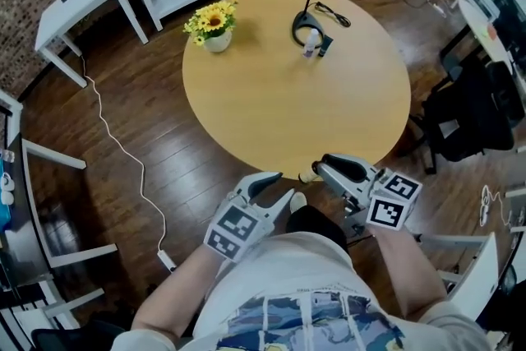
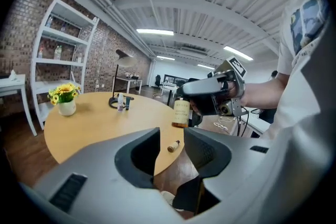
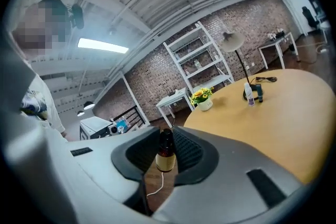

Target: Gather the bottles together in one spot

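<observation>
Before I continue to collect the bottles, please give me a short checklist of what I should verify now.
1. Right claw shut on the amber bottle: ok.
2. Amber bottle upright in the grip: ok.
3. Left claw open and empty: ok.
4. Small bottle lying near the edge of the table will not roll off: cannot tell.
5. Free table surface beside the white bottle at the lamp base: ok.
</observation>
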